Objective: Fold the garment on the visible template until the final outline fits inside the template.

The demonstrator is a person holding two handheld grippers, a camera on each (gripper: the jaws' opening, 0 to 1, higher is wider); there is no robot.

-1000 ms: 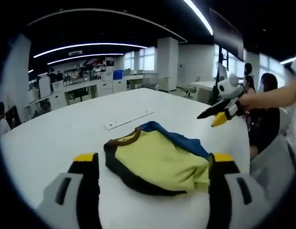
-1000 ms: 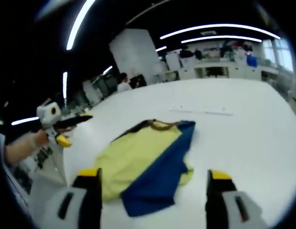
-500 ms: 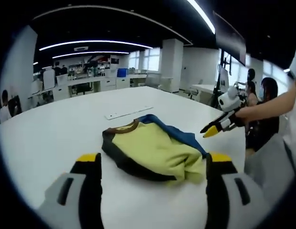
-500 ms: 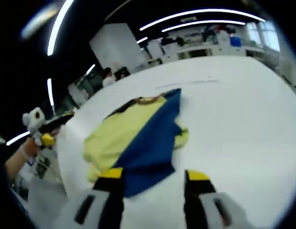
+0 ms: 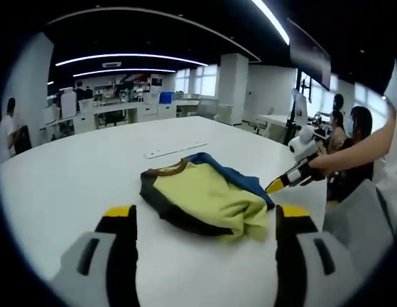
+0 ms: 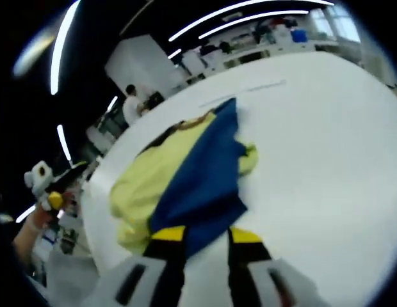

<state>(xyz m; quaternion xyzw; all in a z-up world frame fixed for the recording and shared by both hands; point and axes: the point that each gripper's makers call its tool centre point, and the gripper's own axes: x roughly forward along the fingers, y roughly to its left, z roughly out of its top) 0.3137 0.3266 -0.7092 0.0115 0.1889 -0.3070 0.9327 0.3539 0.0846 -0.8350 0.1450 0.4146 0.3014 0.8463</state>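
Fingertips of my right gripper [image 6: 198, 234] have drawn close together around the near blue corner of the garment [image 6: 198, 173]; whether they pinch the cloth I cannot tell. My left gripper [image 5: 202, 213] has its jaws spread wide apart, holding nothing, poised just short of the garment [image 5: 202, 199]. It lies crumpled on the white table [image 5: 64, 185], yellow body uppermost, dark collar and hem at one side, a blue panel draped along the other. Beyond it a thin pale strip [image 5: 175, 150] lies flat on the table. Seen from my left gripper view, my right gripper [image 5: 289, 181] reaches toward the garment's far edge.
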